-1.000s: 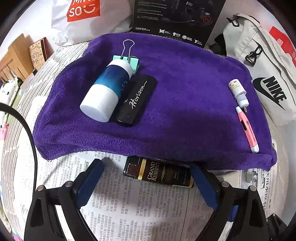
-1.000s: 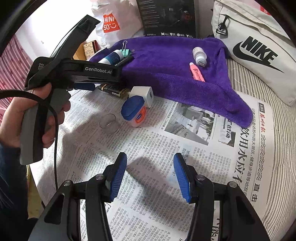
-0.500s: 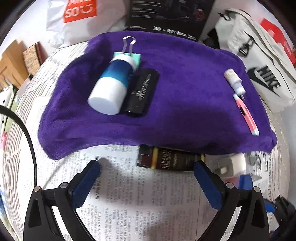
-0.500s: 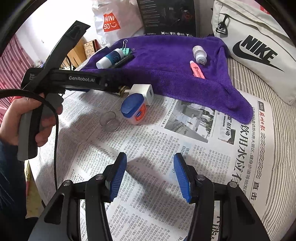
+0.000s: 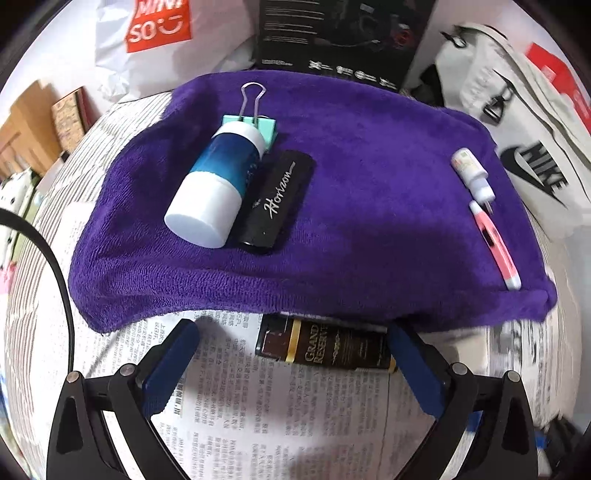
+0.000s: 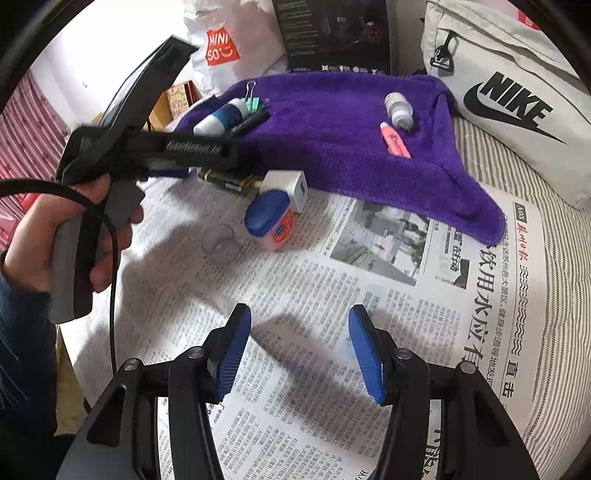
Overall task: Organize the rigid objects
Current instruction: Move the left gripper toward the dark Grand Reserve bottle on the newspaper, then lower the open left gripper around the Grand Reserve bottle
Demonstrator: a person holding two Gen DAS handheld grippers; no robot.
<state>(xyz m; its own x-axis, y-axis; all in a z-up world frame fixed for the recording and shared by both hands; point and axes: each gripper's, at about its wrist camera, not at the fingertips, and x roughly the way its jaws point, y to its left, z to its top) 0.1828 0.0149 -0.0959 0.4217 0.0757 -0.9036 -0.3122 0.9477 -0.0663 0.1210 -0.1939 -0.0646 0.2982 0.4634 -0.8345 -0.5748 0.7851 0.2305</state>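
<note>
A purple towel (image 5: 369, 192) holds a blue-and-white bottle (image 5: 214, 184), a black "Horizon" case (image 5: 277, 203), a teal binder clip (image 5: 255, 118), a small white dropper bottle (image 5: 471, 173) and a pink pen (image 5: 495, 247). A dark "Grand Reserve" box (image 5: 328, 349) lies on the newspaper at the towel's front edge. My left gripper (image 5: 291, 354) is open, its fingers on either side of that box. My right gripper (image 6: 299, 350) is open and empty over newspaper. A blue-lidded jar (image 6: 271, 219), white charger (image 6: 288, 186) and clear cup (image 6: 219, 243) stand ahead of it.
A Nike bag (image 6: 509, 99), a black Edifier box (image 6: 336, 33) and a Miniso bag (image 6: 225, 48) stand behind the towel. Newspaper (image 6: 369, 295) covers a striped sheet. Boxes (image 5: 48, 122) lie at the far left.
My left gripper has moved in towards the dark box, its fingers now flanking it. The right gripper has stayed still.
</note>
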